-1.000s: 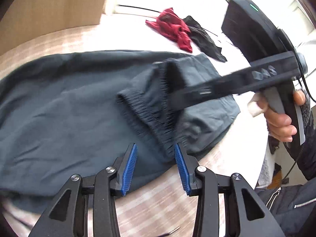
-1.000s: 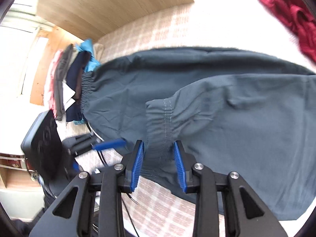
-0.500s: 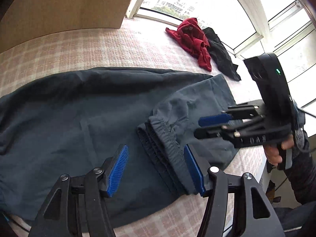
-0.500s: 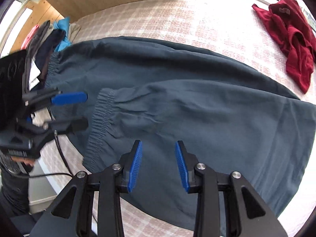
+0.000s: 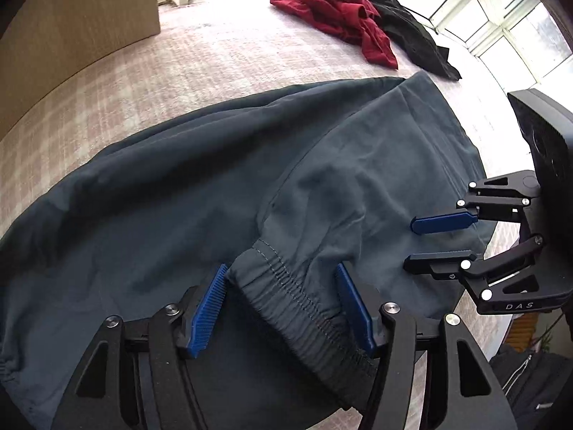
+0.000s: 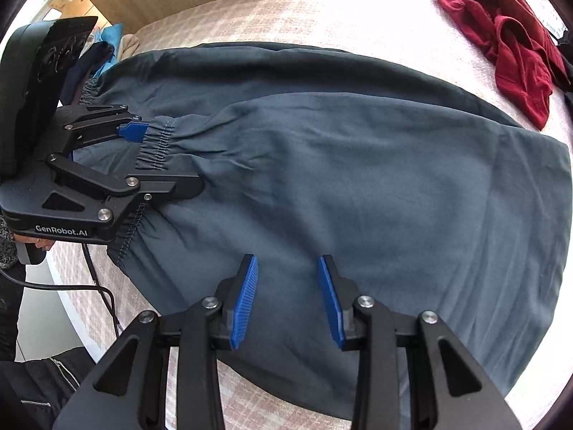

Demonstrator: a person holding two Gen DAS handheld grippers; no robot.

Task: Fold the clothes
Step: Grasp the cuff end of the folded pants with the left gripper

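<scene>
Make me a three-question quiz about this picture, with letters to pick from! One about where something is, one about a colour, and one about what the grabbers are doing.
1. Where is the red garment?
A. on the dark trousers
B. on the bed, past the trousers, beside a black garment
C. in a gripper

2. What colour are the gripper pads?
A. blue
B. green
C. yellow

3. What is the left gripper doing?
A. shut tight
B. open around the elastic cuff
C. holding the red garment

Answers: 1 B, it lies near the window. 2 A, both pairs show blue. 3 B, its fingers straddle the cuff; the right gripper is open too.
</scene>
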